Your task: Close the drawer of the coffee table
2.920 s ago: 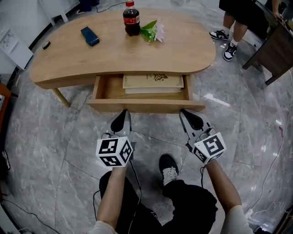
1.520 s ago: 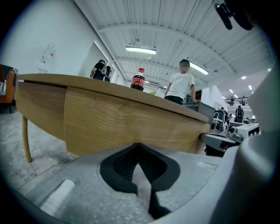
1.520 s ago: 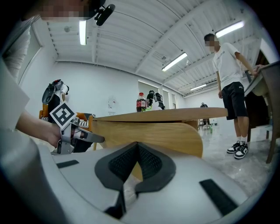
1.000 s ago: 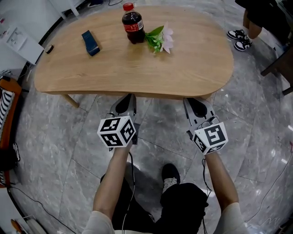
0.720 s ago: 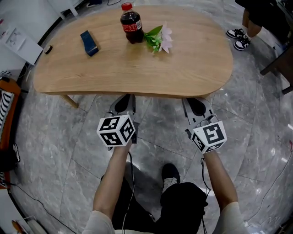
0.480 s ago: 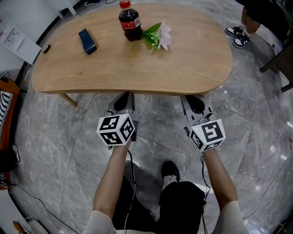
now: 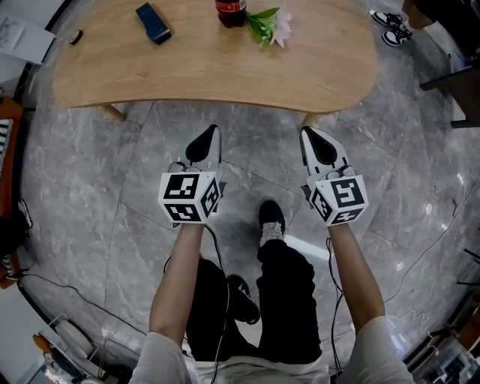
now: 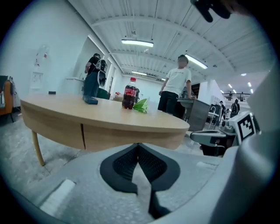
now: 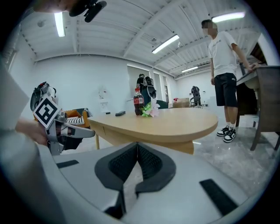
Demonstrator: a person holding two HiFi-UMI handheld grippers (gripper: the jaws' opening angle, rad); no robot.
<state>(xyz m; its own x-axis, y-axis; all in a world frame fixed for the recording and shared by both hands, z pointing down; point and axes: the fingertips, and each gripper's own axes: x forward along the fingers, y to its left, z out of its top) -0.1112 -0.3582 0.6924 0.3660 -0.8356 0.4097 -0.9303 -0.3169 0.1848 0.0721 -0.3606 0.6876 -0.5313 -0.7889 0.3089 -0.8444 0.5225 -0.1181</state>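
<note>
— Where's the drawer sitting?
— Drawer (image 8: 113, 136) is sitting flush in the coffee table (image 7: 225, 71) front, only its seam showing. Grey marble floor (image 7: 97, 195) is running all round, pale walls (image 9: 83, 78) behind.
— Counts?
— One cola bottle (image 7: 230, 9), one flower sprig (image 7: 271, 22) and one blue box (image 7: 153, 22) are resting on top. Two grippers: left gripper (image 7: 210, 135) and right gripper (image 7: 309, 136) are hovering just short of the table edge, both clenched on nothing.
</note>
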